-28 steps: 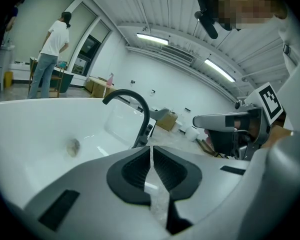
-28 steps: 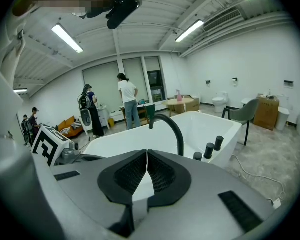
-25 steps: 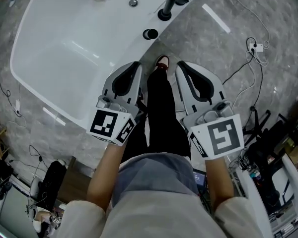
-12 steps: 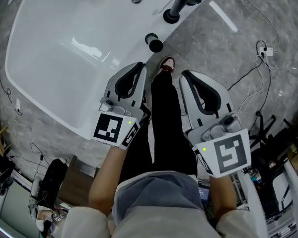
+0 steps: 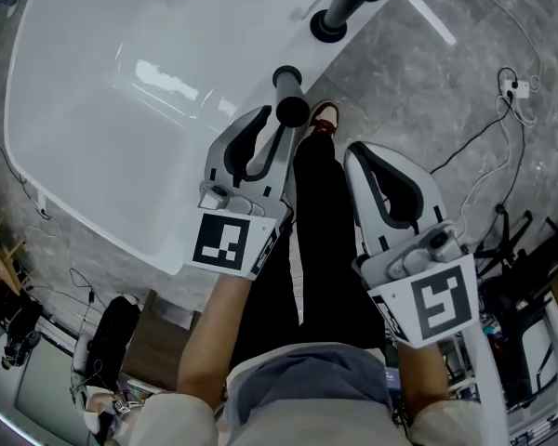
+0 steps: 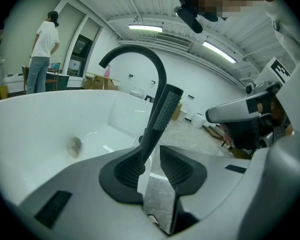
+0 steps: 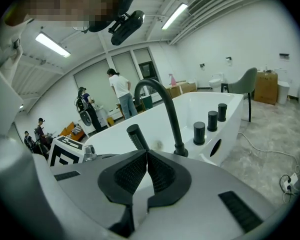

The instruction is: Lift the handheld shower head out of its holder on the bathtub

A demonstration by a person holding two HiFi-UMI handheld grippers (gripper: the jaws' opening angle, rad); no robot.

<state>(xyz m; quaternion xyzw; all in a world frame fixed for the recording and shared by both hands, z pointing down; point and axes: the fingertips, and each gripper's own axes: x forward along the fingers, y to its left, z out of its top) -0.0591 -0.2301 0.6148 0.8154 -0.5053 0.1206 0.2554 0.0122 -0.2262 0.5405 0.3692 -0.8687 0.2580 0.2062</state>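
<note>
Nearest, the person's black-trousered leg point(image 5: 316, 240) stands between the two tools. The right hand-held gripper point(image 7: 146, 159) has its pads pressed together with nothing between them, held over the grey floor point(image 5: 428, 91) beside the tub point(image 5: 121, 91). The left hand-held gripper point(image 6: 149, 156) has just been opening; its jaws stand apart with the shower head point(image 6: 162, 114) rising between them, close against the left pad, though I cannot tell whether it touches. The shower head stands upright on the tub rim, just ahead of the person's shoe point(image 5: 325, 114). Beyond it along the rim stand the arched black faucet point(image 6: 140, 54) and three black knobs point(image 7: 212, 120). Farther off stand people point(image 7: 120, 94).
</note>
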